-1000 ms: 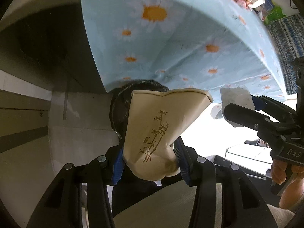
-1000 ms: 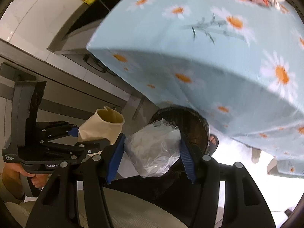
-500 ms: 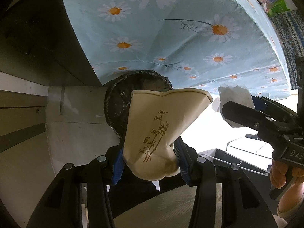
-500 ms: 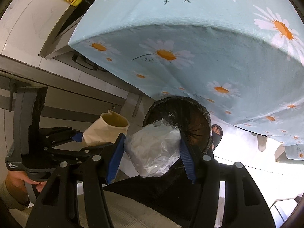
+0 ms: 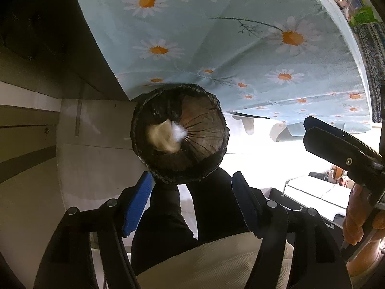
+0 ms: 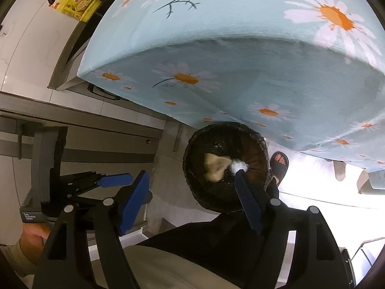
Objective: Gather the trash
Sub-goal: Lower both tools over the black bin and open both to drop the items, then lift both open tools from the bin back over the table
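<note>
A daisy-print tablecloth point(image 5: 240, 48) hangs over a black-lined bin point(image 5: 179, 132) on the floor. Inside it, a cream paper cup point(image 5: 161, 136) and a crumpled clear plastic wrapper point(image 5: 179, 132) blur mid-fall. The left gripper point(image 5: 190, 197) and right gripper point(image 6: 192, 197) have just been opening, with nothing between their jaws. The drop looks finished; next, fetch more trash.

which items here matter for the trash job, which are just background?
Job:
- bin, black-lined, on the floor beside the table
- beige cup, inside the bin
- white plastic wad, inside the bin
- left gripper, open, nothing between its jaws
- right gripper, open, nothing between its jaws

Background:
- daisy tablecloth
- yellow tin
- sandalled foot
</note>
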Demonstrator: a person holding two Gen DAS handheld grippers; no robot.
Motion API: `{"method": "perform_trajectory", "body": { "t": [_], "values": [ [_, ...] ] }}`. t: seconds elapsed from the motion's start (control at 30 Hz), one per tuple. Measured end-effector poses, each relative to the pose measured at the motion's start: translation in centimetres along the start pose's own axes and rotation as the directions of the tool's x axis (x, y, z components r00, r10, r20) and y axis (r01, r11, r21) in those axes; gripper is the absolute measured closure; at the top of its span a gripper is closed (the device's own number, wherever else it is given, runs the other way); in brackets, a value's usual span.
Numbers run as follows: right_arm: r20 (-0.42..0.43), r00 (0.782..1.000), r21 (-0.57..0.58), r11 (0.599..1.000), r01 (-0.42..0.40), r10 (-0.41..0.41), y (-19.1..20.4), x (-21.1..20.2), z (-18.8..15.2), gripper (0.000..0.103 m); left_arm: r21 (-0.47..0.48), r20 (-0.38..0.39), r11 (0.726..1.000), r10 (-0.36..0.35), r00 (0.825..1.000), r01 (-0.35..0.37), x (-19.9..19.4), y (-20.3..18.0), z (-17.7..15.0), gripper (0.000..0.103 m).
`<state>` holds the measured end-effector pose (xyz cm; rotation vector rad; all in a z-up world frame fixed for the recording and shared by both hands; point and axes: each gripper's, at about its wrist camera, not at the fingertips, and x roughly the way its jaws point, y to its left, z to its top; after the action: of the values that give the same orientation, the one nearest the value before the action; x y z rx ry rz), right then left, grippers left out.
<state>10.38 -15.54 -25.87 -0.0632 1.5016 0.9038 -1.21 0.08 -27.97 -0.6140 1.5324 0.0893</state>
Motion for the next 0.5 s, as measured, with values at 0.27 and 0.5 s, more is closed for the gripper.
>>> {"method": "perform_trajectory", "body": {
  "t": [0.27,0.5],
  "values": [
    [0.013,1.000,-0.004,1.000,-0.003,0.003,0.1,-0.7,0.0,0.030,0.007,0.008,1.000,0.005,1.000,-0.005,-0.6,-0.3,0.0,0.036],
    [0.040,0.999,-0.015,1.000,0.000,0.001,0.5,-1.8,0.0,0.030,0.022,0.038,1.000,0.002,0.999,-0.003,-2.1,-0.7,0.1,0.036]
  ]
}}
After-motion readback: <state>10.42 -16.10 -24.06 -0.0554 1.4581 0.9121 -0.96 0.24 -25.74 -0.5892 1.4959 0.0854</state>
